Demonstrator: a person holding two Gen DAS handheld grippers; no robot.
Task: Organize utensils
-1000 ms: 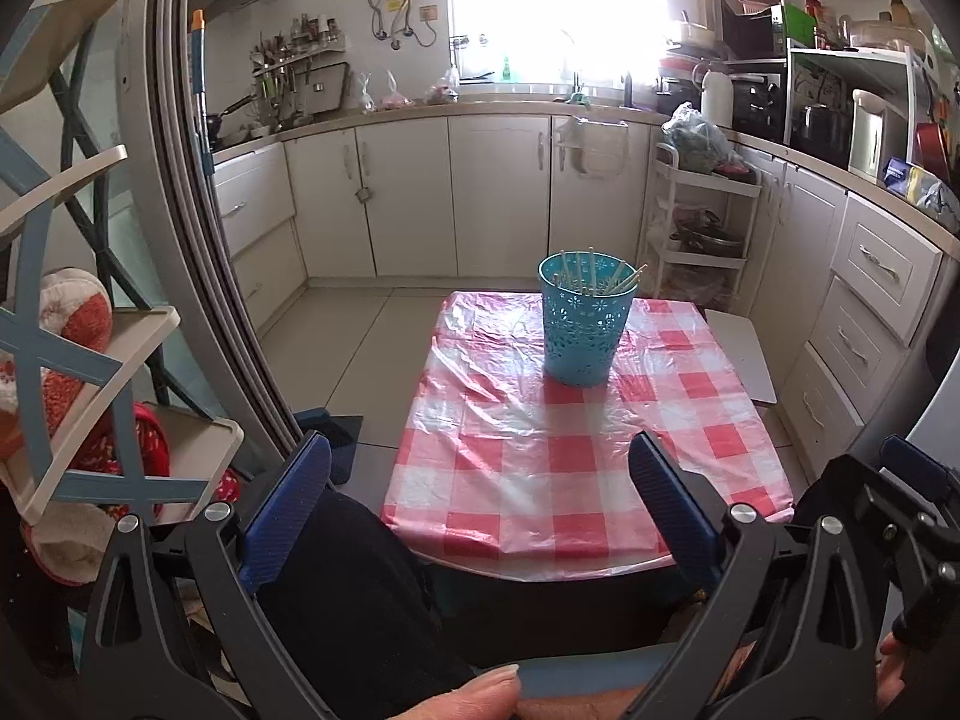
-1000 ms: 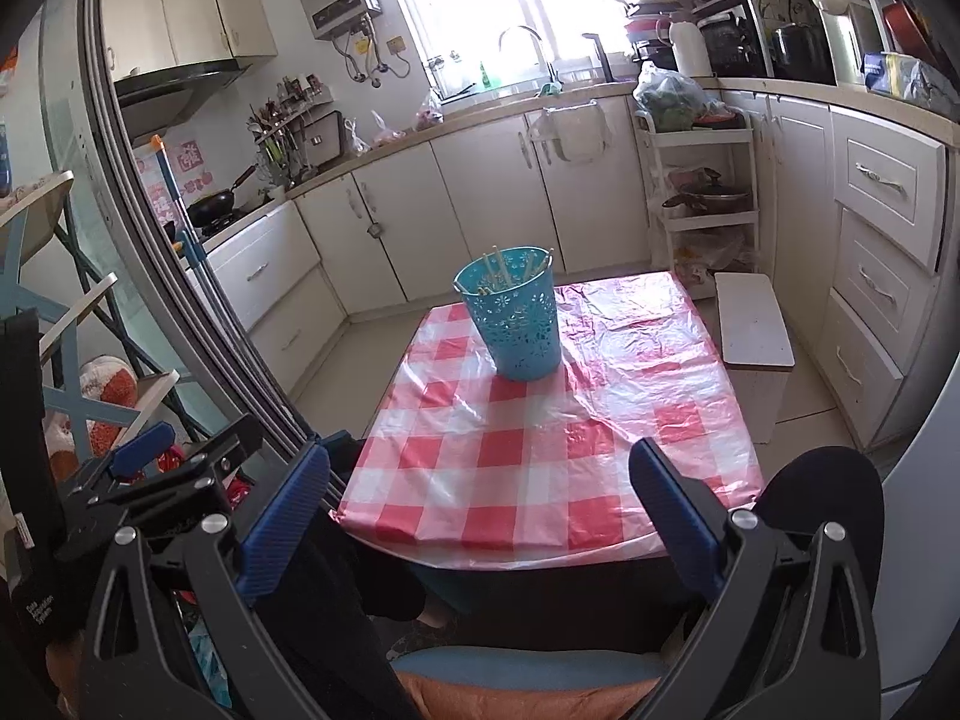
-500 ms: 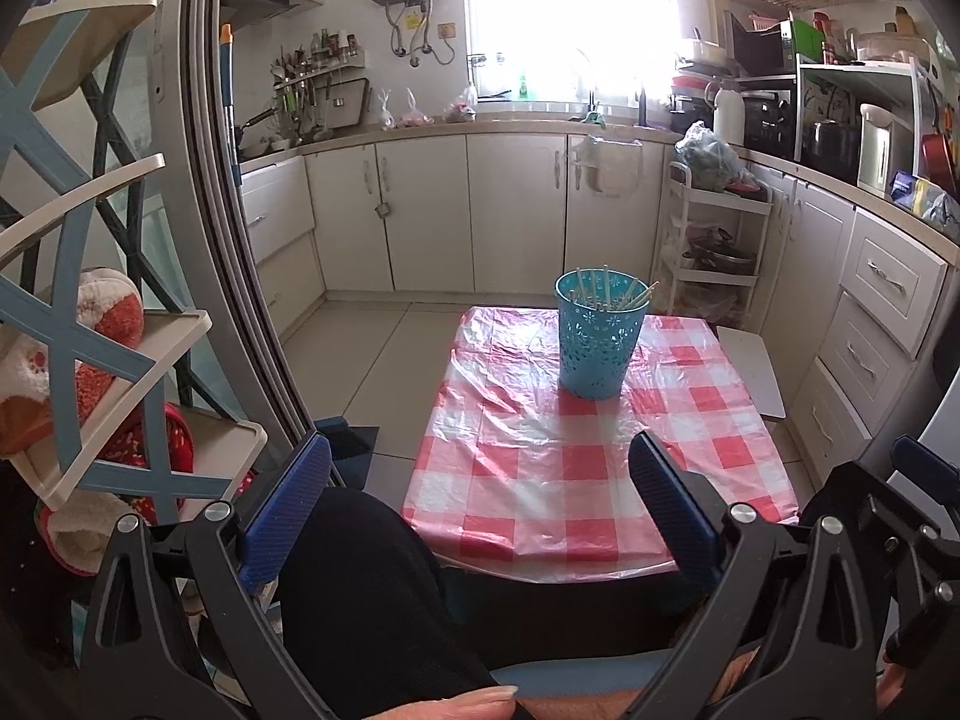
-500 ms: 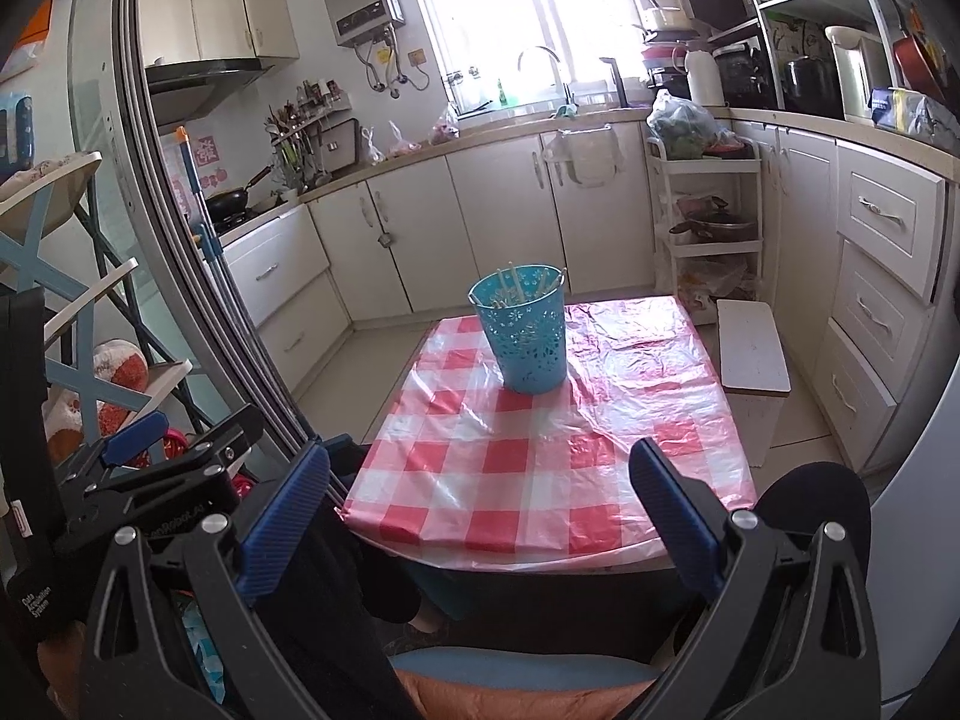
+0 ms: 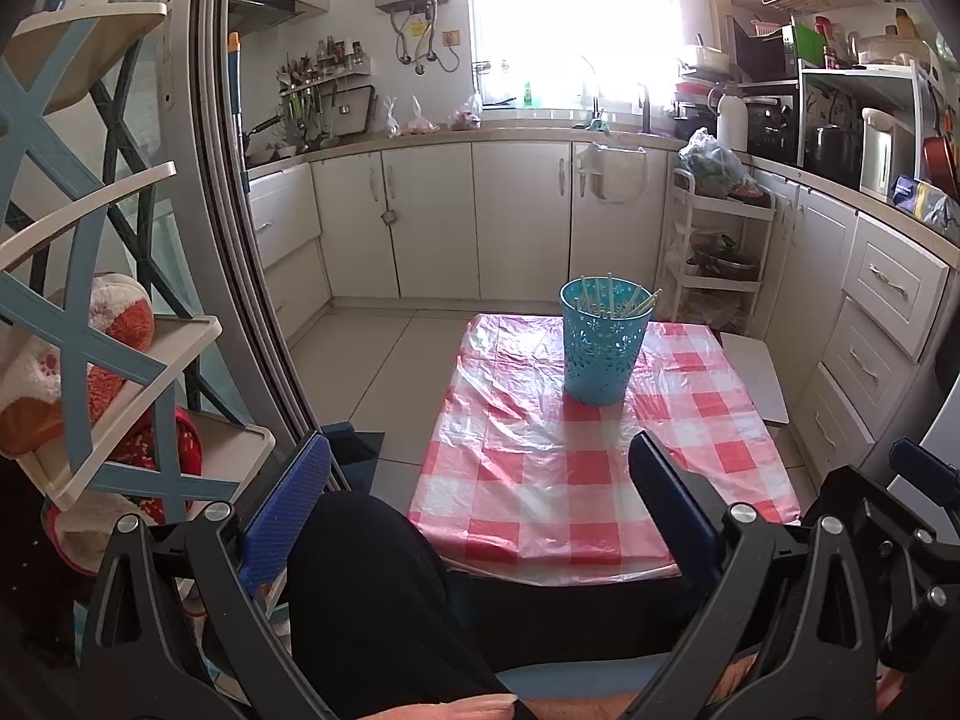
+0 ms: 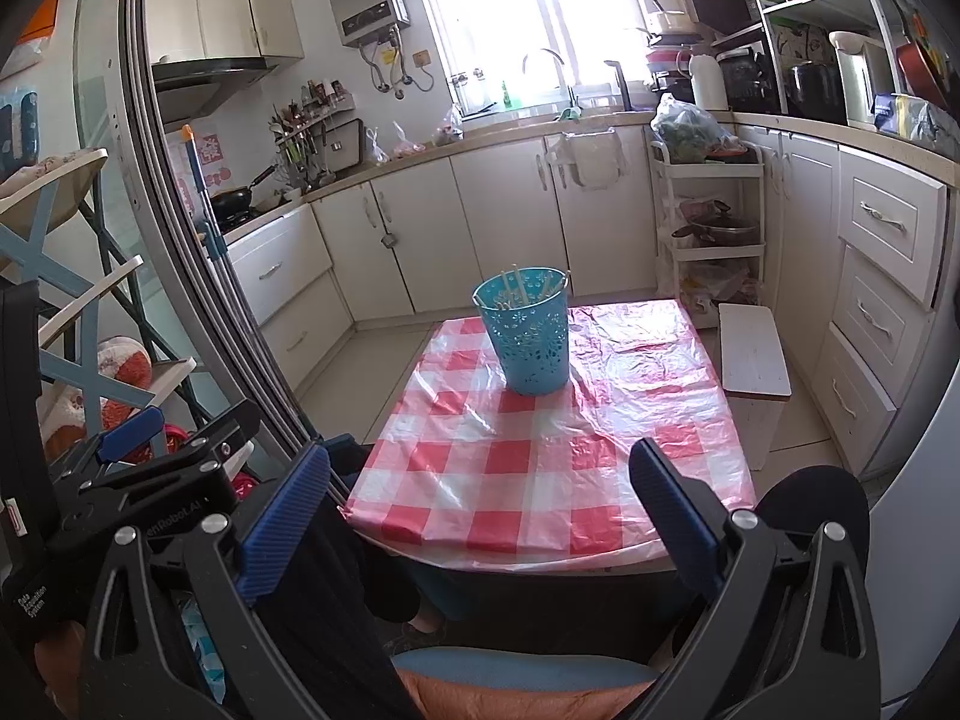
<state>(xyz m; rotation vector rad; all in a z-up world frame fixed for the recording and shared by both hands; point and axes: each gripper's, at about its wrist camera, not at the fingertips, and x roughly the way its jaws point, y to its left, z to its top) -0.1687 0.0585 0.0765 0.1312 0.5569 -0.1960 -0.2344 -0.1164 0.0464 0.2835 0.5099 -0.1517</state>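
Nearest the cameras, the left gripper (image 5: pixel 478 474) hangs with its two blue-padded fingers (image 5: pixel 287 504) spread wide and nothing between them, low over the person's dark-clothed lap (image 5: pixel 372 594) and short of the near edge of the low table with the red-and-white checked plastic cloth (image 5: pixel 540 510). The right gripper (image 6: pixel 478 480) is the same: fingers apart, empty, held back from the near edge, with the left one visible off to its side.

The cloth between the near edge and the middle looks bare and is wrinkled and glossy. Past the middle, toward the far edge, stands the turquoise perforated plastic basket (image 6: pixel 528 336), upright, with a bundle of pale chopsticks (image 5: pixel 609 300) leaning inside it, tips poking above the rim. No loose utensil shows on the cloth in either view, so the sorting seems done or nearly so.

The risks, as I judge them, sit with that basket. It looks light and tall, and it rests on slick film, so a gripper reaching in at an angle could push the rim and slide or tip it, spilling the sticks toward the far edge and the tiled floor (image 5: pixel 360 354). A finger dragging the loose cloth could pull the basket along too. The thin sticks could also slip from a wide pinch.
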